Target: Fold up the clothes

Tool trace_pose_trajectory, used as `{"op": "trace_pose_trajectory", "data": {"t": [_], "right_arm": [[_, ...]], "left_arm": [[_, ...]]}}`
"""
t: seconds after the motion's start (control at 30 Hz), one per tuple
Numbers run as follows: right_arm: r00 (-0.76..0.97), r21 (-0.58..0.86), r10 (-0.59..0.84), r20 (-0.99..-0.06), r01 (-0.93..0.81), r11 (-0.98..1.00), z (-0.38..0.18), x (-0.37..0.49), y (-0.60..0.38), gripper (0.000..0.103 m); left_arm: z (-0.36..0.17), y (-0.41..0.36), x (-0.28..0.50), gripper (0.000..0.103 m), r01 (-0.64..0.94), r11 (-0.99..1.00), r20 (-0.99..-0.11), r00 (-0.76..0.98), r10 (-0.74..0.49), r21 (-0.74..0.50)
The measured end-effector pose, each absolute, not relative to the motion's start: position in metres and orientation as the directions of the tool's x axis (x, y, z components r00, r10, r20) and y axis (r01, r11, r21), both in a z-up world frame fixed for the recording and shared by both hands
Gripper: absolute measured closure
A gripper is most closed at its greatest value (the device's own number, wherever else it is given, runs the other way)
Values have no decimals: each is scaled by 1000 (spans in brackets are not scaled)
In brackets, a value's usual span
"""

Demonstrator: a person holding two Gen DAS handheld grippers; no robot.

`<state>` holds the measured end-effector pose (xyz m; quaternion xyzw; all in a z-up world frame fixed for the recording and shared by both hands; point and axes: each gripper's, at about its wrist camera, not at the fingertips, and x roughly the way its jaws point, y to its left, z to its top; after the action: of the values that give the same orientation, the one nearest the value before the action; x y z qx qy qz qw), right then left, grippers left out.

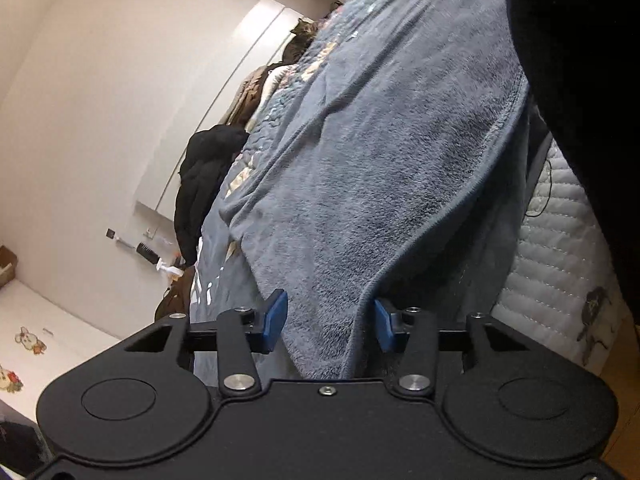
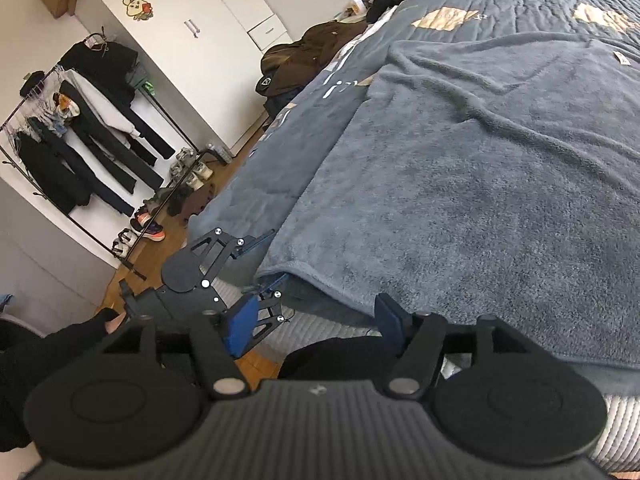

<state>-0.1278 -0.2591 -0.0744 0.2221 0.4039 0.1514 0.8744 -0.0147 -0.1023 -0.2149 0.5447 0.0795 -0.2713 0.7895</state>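
The left tool [image 1: 328, 326] stands spread wide, its blue pads straddling the near corner of the grey-blue fleece garment [image 1: 380, 152] lying flat on the bed [image 2: 520, 4]. The right tool [image 2: 312, 328] hangs released, short of that hem. Grasping seems underway; next, both should clench on the edge.

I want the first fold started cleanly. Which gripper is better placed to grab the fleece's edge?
Left. The left gripper is open with the fleece edge already between its fingers. The right gripper is open too, but only bare space and the bed's side lie between its fingers.
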Motion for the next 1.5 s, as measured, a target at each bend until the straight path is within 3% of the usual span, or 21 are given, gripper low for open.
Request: {"op": "trace_pose_trajectory", "data": {"t": [0.13,0.17,0.2,0.27,0.33,0.93,1.17,1.43,1.5], "right_arm": [[627,515,445,-639,-80,853,-75,-129,-261,39],[628,515,444,-639,-79,853,-74,-129,-261,38],[628,516,443,-639,-77,853,-74,-129,-261,38],[630,518,440,-640,-69,852,-75,-130,-263,38],[630,525,439,-640,-60,849,-76,-129,-265,38],[653,530,401,-642,1,848,-83,-132,-292,37],[666,514,350,-659,60,855,-94,-137,-315,37],[663,522,321,-676,122,844,-106,-142,-333,37],[663,527,327,-674,121,841,-107,-141,-333,37]], "left_arm": [[-237,-107,-23,44,498,123,-431,830,-355,858],[-241,-106,-25,51,493,104,-428,826,-367,864],[-242,-105,-25,72,496,106,-427,822,-376,862],[-243,-104,-24,93,502,114,-435,825,-359,857],[-244,-101,-21,99,512,102,-453,823,-343,853],[-199,-62,-11,100,450,191,-384,872,-303,872],[-214,-67,-20,100,479,134,-426,854,-300,867],[-242,-78,-28,94,444,98,-411,878,-245,891],[-247,-81,-32,84,427,77,-396,882,-255,901]]}}
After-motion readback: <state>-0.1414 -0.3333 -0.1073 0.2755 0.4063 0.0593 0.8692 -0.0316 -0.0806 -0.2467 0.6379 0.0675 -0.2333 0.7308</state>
